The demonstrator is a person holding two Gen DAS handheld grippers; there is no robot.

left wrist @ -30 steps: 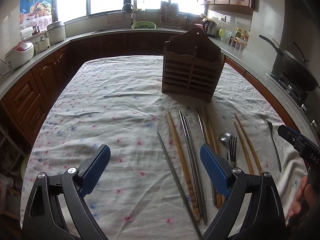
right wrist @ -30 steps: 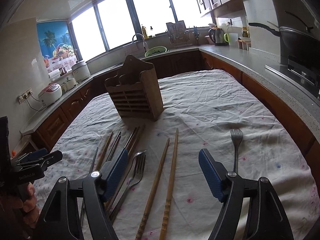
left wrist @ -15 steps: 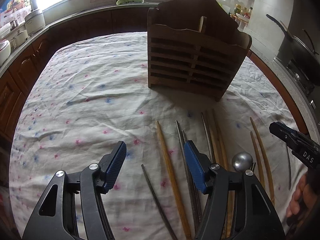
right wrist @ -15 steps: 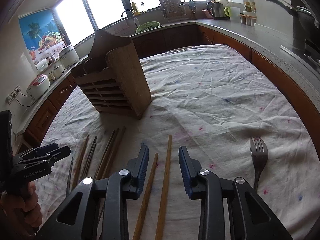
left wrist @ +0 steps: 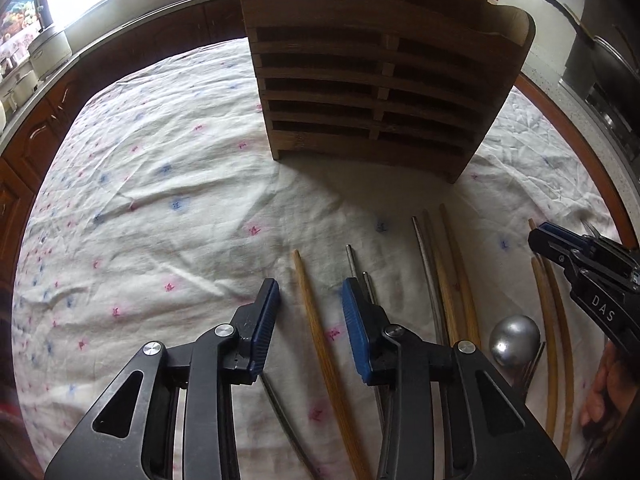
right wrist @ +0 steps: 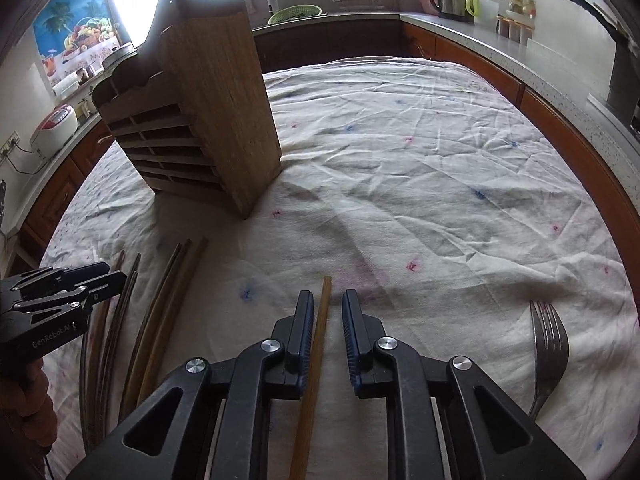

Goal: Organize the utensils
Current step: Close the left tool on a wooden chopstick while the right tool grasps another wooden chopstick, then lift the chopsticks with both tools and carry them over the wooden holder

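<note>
A wooden utensil holder (left wrist: 372, 92) (right wrist: 192, 120) stands on the cloth-covered table (left wrist: 160, 184). Chopsticks lie in rows in front of it. My left gripper (left wrist: 310, 300) hangs low over one wooden chopstick (left wrist: 316, 320), which lies between its closing jaws with gaps on both sides. A metal pair (left wrist: 352, 264) lies just right of it. My right gripper (right wrist: 327, 308) is closing around another wooden chopstick (right wrist: 322, 328); its right pad is still clear of the stick. Each gripper shows in the other's view: the right gripper (left wrist: 560, 248) and the left gripper (right wrist: 100, 276).
More wooden and metal chopsticks (left wrist: 448, 280) (right wrist: 168, 300), a steel spoon (left wrist: 514, 340) and a fork (right wrist: 550, 344) lie on the cloth. Counters, a sink and a stove ring the table. A hand (left wrist: 608, 392) shows at the right edge.
Both grippers have moved forward and down toward the chopsticks, and the holder looms larger. Both pairs of jaws have narrowed from wide open to a small gap around one chopstick each.
</note>
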